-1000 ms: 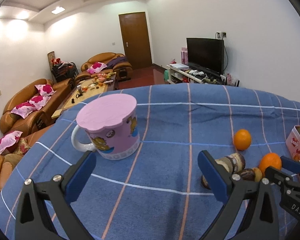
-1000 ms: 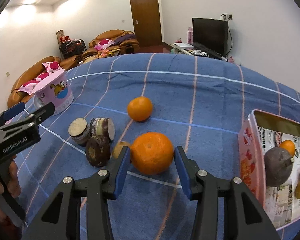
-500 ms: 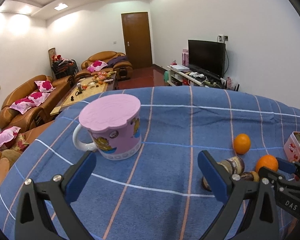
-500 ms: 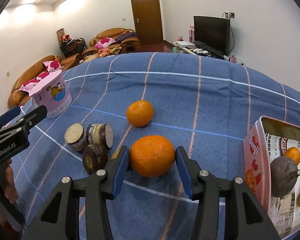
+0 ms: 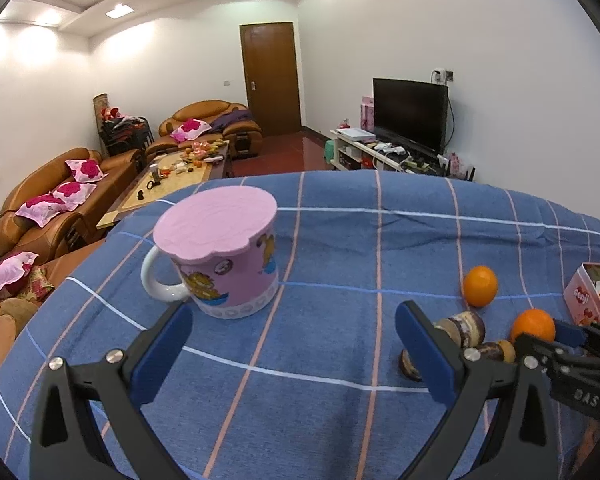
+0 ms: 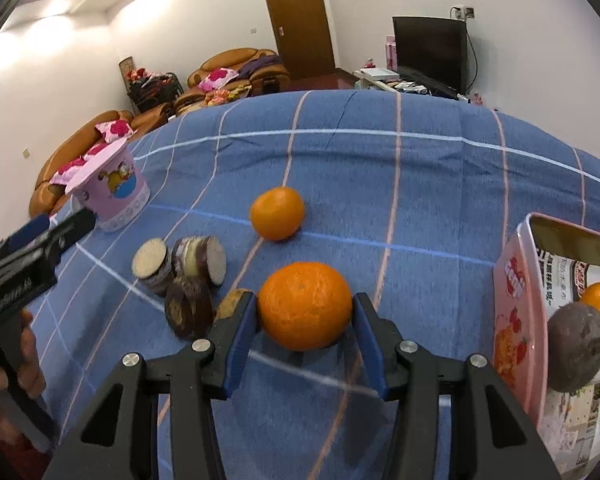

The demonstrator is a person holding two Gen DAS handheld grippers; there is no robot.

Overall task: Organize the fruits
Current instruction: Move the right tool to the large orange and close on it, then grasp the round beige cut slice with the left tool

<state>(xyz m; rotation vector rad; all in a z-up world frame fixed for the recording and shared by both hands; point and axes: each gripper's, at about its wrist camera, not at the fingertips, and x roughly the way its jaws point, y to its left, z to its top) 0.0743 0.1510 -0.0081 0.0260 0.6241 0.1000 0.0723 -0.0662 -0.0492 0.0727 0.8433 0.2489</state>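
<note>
Right gripper [image 6: 304, 316] has crept closer; fingers clamp the big orange [image 6: 303, 305]. Cut fruit pieces [image 6: 184, 268] crowd its left, tin [image 6: 518, 300] right. Left gripper [image 5: 292, 344] spread, empty. Blue checked tabletop [image 6: 420, 184].

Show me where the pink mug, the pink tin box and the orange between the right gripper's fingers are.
pink mug [image 5: 228, 276]: left wrist view, on its printed side wall.
pink tin box [image 6: 518, 320]: right wrist view, on its outer pink wall.
large orange [image 6: 304, 312]: right wrist view, on the middle of its peel.
</note>
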